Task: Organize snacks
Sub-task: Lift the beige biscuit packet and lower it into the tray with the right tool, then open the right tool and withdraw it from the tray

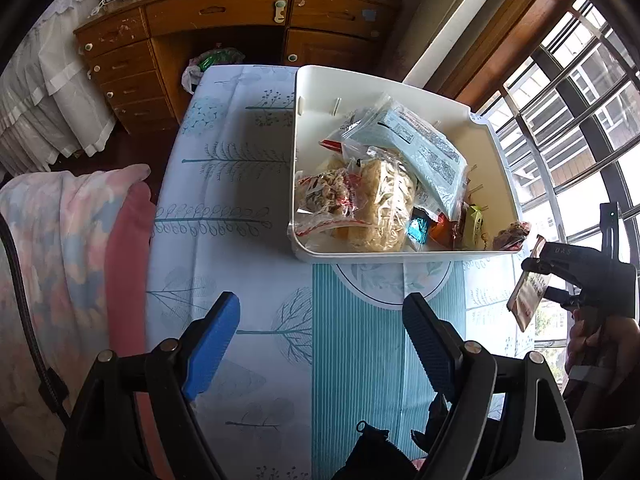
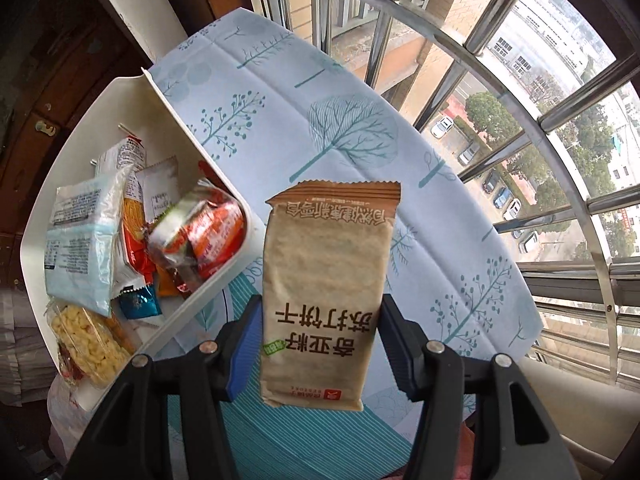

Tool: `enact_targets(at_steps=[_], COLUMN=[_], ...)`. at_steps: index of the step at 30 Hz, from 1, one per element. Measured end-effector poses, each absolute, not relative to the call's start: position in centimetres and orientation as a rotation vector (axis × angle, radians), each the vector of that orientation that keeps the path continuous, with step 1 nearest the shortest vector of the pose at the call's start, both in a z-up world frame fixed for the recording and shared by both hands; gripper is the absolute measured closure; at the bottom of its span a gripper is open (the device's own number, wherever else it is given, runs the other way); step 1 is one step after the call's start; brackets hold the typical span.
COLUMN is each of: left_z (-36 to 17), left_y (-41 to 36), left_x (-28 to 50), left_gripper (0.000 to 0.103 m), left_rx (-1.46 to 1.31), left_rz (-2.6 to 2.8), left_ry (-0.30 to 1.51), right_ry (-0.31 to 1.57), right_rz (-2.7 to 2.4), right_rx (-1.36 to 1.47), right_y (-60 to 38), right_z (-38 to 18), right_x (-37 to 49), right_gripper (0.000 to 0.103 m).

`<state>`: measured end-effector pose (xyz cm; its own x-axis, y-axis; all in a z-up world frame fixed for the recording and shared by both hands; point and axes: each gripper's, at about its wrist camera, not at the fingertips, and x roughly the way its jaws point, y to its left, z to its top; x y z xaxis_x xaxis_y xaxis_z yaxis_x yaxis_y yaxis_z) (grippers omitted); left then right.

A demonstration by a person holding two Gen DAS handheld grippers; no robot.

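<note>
The right gripper [image 2: 320, 336] clamps a tan cracker packet [image 2: 326, 280] between its blue pads (print upside down), held above the table [image 2: 304, 92] beside the white bin's [image 2: 224, 160] near corner. The left gripper [image 1: 320, 344] hangs wide open, holding nothing, over the table's near edge.

Wooden desk [image 1: 224, 28], tree-print tablecloth [image 1: 224, 184], barred window [image 2: 520, 128], parked cars [image 2: 500, 196].

Bin [image 1: 496, 148] on counter [image 1: 240, 184], snack packets [image 1: 384, 184] inside bin, dresser [image 1: 224, 16] behind counter, window [image 1: 580, 92] right of bin.
</note>
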<state>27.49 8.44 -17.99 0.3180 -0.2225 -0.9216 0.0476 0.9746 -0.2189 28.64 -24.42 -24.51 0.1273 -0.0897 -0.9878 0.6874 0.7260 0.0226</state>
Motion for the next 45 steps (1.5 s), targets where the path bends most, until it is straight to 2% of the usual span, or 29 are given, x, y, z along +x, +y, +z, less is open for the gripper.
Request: enact_targets(at_steps=[13, 19, 28, 38, 40, 42, 43, 45], left_z=[-19.9, -20.2, -20.0, -16.7, -15.6, -14.5, -14.0, -13.0], left_y=[13.3, 14.0, 13.0, 9.2, 8.2, 7.1, 6.6, 5.5], left_x=[27.1, 27.0, 27.0, 25.6, 25.0, 24.2, 23.7, 22.4], left_gripper=[0.021, 0.021, 0.021, 0.021, 0.021, 0.021, 0.021, 0.021], left_rx=[-0.270, -0.279, -0.268, -0.212, -0.195, -0.175, -0.163, -0.143], left_rz=[-0.063, -0.049, -0.059, -0.121, -0.125, -0.126, -0.122, -0.110], left_ry=[1.272, 1.278, 1.264, 1.198, 1.171, 1.145, 1.134, 1.116], right_ry=[1.252, 1.230, 1.153, 1.064, 1.030, 0.981, 0.956, 0.918], right_rz=[-0.527, -0.426, -0.289, -0.163, -0.112, -0.069, -0.049, -0.009], right_rx=[0.391, 0.358, 0.363, 0.466, 0.501, 0.512, 0.511, 0.499], right_y=[-22.2, -20.7, -19.7, -21.4, -21.9, -22.2, -22.3, -22.4], right_z=[-21.6, -22.2, -23.1, -21.8, -21.2, -20.4, -19.9, -19.0], right_x=[31.8, 33.7, 35.3, 33.2, 32.0, 30.6, 29.9, 28.5], right_gripper=[0.046, 0.047, 0.047, 0.044, 0.042, 0.033, 0.024, 0.018])
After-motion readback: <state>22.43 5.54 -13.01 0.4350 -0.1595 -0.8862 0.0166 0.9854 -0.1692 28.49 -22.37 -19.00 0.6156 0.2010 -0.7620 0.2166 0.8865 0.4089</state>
